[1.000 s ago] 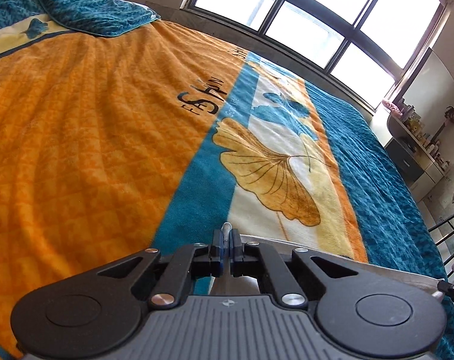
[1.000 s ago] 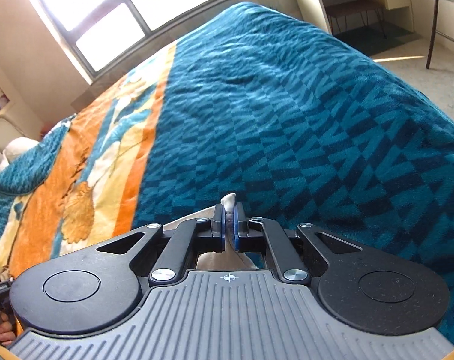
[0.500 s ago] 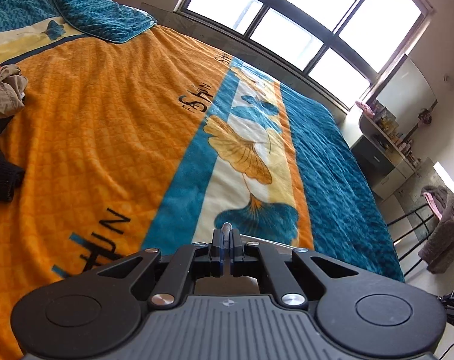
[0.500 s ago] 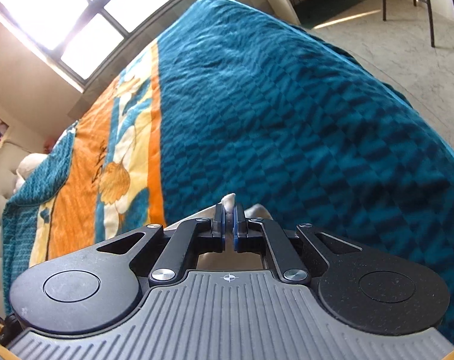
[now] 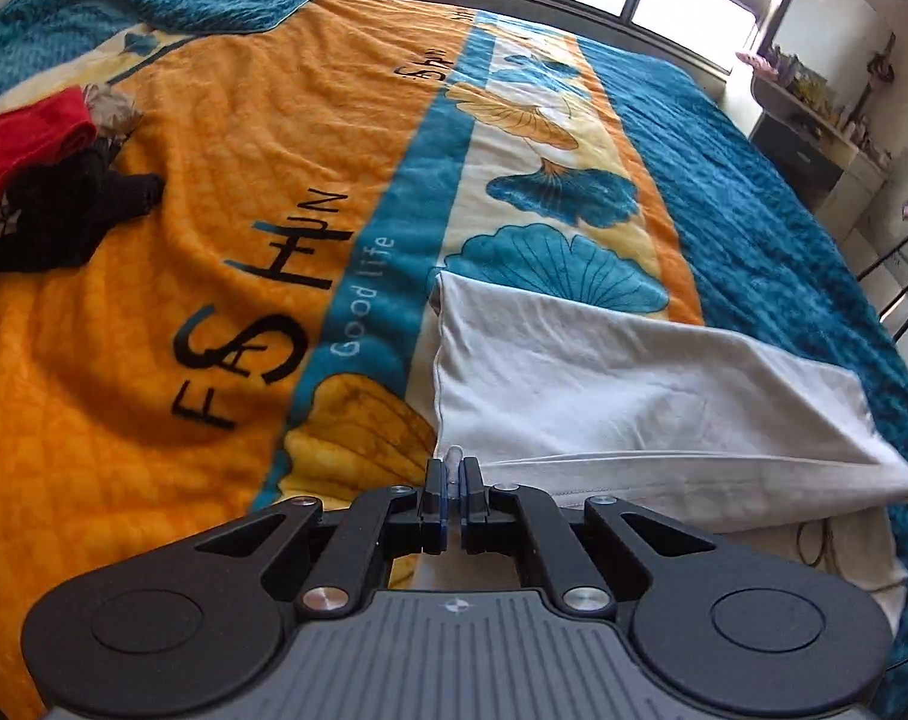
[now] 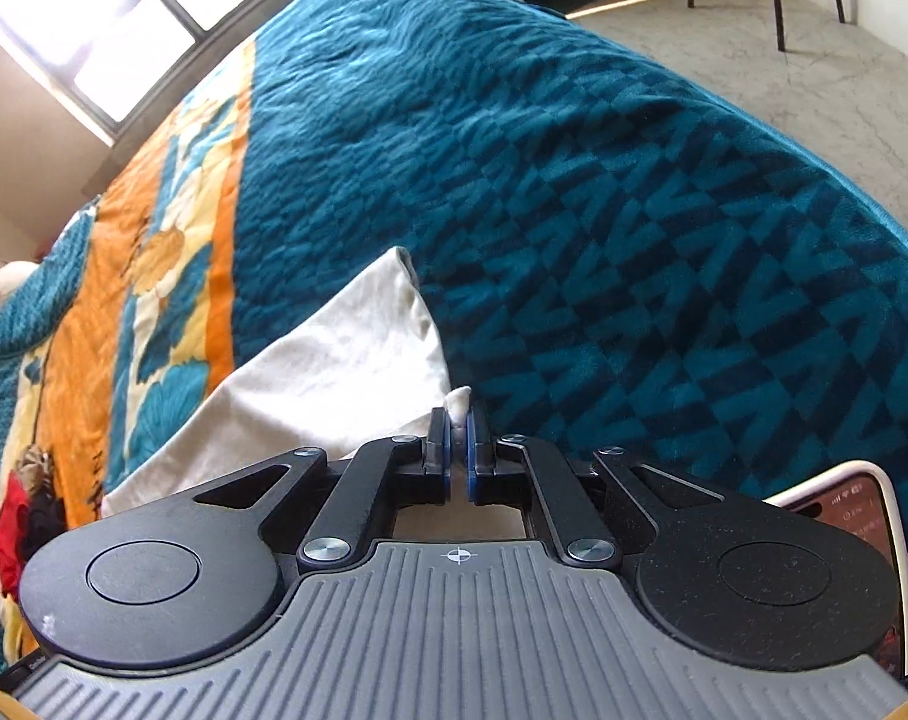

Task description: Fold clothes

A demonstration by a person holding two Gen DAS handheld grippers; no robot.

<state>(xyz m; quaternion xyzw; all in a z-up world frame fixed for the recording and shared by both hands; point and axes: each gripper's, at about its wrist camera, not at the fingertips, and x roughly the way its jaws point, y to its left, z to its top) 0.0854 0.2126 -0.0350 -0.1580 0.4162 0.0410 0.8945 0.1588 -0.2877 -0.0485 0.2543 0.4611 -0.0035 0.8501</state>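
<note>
We have a bed blanket (image 5: 172,276) filling both views, orange at left, teal at right. On it a white garment (image 5: 604,372) lies in the lower right of the left view and lower left-centre of the right view (image 6: 310,372). Its far part rests flat on the blanket; its near edge is stretched taut between our two claws.

A pile of red and black clothes (image 5: 46,180) sits at the left edge, well apart from the white one.

Left gripper (image 5: 452,471): jaws nearly closed, pinching a corner of white cloth. Right gripper (image 6: 457,420): same, clamped on the other corner.

Progress, our judgement: one garment mid-handling, with both corners held. Whether we're spreading it out or carrying the edge over for a fold, we can't tell. The pile looks unfolded, so more is left.

A phone (image 6: 856,516) sits at lower right; its screen is unreadable.

Blanket print: "FS HUN", "Good life".
</note>
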